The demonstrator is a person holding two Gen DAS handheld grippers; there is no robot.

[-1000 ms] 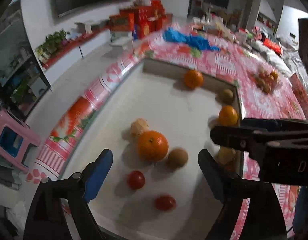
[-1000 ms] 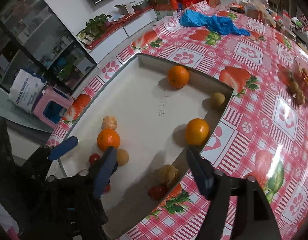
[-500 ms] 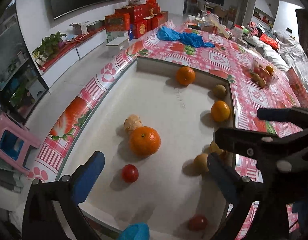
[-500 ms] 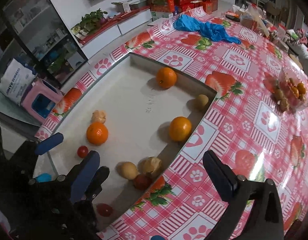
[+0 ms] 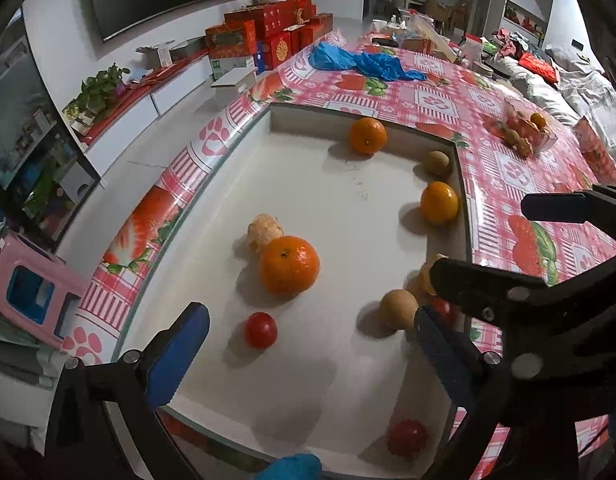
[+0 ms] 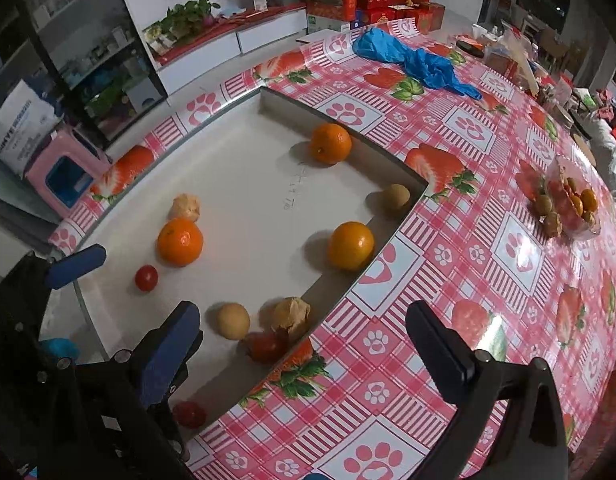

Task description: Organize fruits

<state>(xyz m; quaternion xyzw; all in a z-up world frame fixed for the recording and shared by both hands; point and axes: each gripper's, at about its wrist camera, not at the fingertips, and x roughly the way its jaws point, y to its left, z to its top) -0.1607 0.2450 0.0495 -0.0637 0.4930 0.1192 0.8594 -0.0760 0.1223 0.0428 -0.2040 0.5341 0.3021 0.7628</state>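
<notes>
White tray (image 5: 308, 184) holds the loose fruit. We have drawn both grippers back, left (image 5: 309, 316) and right (image 6: 306, 316), jaws wide and empty. Tomato (image 5: 260, 330) and orange (image 5: 288, 266) sit mid-tray. The brown fruit (image 5: 397, 309) has rolled to the right wall. All are round, with no long axis, and lie ungrouped.

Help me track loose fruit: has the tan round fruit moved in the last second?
Yes. The tan round fruit sat beside the big orange; now it lies apart, toward the tray wall on the right.
</notes>
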